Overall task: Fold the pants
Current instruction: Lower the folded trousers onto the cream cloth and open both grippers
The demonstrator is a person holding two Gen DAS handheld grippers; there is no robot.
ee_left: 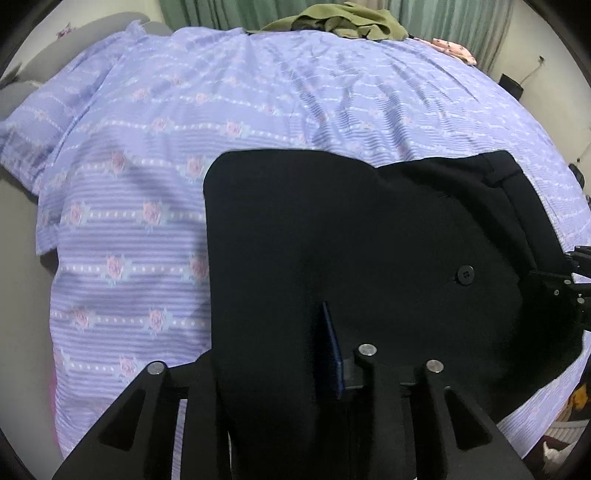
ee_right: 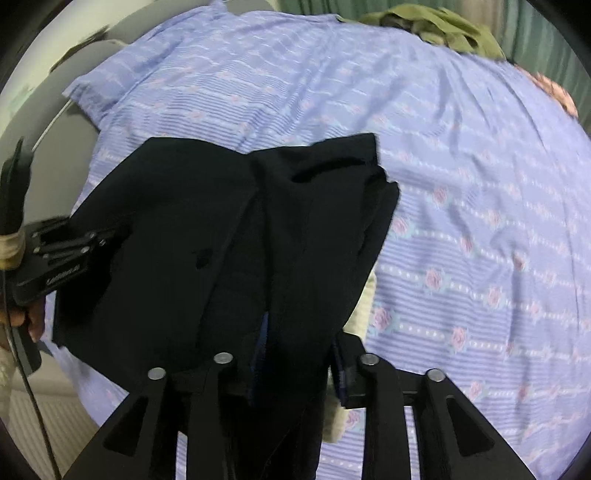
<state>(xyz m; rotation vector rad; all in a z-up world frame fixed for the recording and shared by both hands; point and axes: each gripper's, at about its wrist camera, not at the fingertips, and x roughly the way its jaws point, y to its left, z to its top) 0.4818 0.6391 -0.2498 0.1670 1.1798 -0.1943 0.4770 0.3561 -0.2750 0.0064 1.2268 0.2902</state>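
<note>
Bed: lilac rose-striped bedsheet (ee_left: 155,206), green curtains (ee_left: 443,18) behind.
Edges: black folded fabric pants (ee_left: 332,240) near the bed's near edge; open sheet beyond.
Grip: left hand-held gripper (ee_left: 280,354) and right hand-held gripper (ee_right: 295,350) apparently clamp the pants.

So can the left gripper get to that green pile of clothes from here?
Probably not yet. The green pile sits at the bed's far edge, across the purple sheet, and the left gripper has the black pants between its jaws.

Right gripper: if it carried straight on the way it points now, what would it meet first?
The black pants. Their fabric already lies between the right gripper fingers and spreads ahead over the purple bedsheet; the sheet comes only beyond that, though depth is hard to judge.
</note>
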